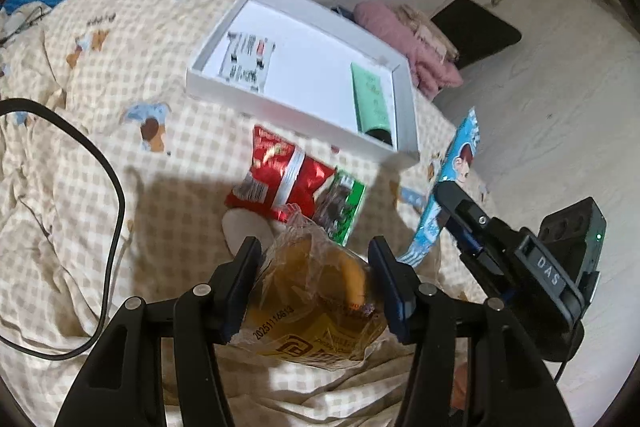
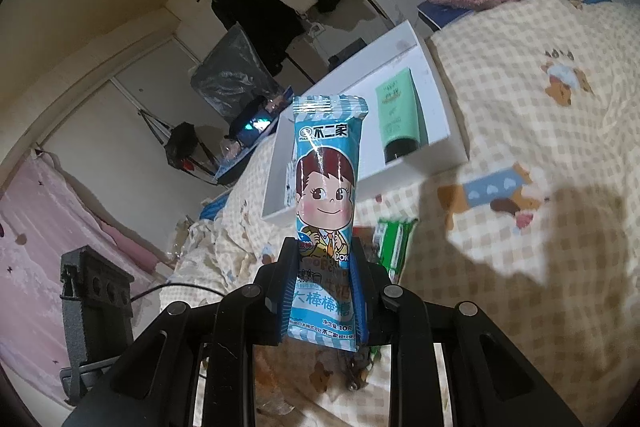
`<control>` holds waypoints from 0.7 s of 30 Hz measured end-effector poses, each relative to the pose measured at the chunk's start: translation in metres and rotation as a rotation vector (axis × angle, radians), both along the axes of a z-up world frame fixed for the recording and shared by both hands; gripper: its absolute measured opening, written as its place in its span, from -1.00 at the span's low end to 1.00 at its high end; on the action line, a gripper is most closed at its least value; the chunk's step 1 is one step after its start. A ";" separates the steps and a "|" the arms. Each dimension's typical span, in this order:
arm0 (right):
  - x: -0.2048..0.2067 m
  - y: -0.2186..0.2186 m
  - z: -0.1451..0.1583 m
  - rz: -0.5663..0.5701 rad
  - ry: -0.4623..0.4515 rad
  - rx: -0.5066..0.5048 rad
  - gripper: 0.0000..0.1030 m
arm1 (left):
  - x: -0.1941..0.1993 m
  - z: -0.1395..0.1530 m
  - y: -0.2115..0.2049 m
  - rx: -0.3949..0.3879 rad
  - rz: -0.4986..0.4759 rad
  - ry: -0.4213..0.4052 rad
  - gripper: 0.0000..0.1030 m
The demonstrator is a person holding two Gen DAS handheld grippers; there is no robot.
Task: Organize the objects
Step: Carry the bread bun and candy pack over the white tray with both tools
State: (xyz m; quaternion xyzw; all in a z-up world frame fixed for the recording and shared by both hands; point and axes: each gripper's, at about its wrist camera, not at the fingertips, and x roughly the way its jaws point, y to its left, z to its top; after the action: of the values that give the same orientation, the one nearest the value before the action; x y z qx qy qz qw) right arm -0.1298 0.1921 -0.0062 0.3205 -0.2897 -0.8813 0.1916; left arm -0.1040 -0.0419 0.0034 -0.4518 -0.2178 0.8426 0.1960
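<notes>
Left wrist view first: your left claw (image 1: 316, 279) is clenched on a clear-wrapped pastry bag (image 1: 316, 303), its pads pressing the crinkled film on both sides, and the bag hangs just above the checked bedspread (image 1: 132, 67). Ahead of that claw lie the red snack packet (image 1: 280, 183) and, just beside it on the right, a small green packet (image 1: 340, 207). Beyond them sits the white box lid (image 1: 224, 83), its long axis running from upper left to lower right, with a printed leaflet (image 1: 246, 61) at its left end and a green tube (image 1: 370, 99) along its right wall. So the bare middle of the lid lies straight ahead of and beyond the left claw, and that gap is what your coming move turns on, I judge.

Further right, your right claw (image 1: 452, 211) grasps the blue lollipop wrapper (image 1: 448, 183). In the right wrist view the right claw (image 2: 320, 287) pinches the wrapper (image 2: 326, 167) at its lower part, so it stands upright with its long axis in line with the fingers. The lid (image 2: 444, 99) lies beyond and slightly right, the tube (image 2: 398, 111) lengthwise inside it.

Both claws look near the lid; I cannot tell which is nearer.
</notes>
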 end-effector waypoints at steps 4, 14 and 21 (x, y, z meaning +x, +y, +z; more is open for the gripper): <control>-0.005 0.006 0.018 -0.018 0.042 0.004 -0.50 | -0.001 0.007 -0.006 0.012 0.027 0.051 0.16; -0.051 -0.008 0.072 -0.035 0.182 0.034 -0.50 | -0.012 0.013 -0.012 0.076 0.049 0.172 0.16; -0.067 -0.016 0.066 -0.049 0.297 0.052 -0.50 | -0.023 0.005 -0.008 0.070 0.073 0.179 0.16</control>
State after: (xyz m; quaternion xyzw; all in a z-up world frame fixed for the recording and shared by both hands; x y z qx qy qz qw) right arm -0.1973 0.1761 0.0598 0.1842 -0.2429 -0.9306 0.2027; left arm -0.1271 -0.0496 0.0082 -0.3596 -0.2448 0.8780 0.1997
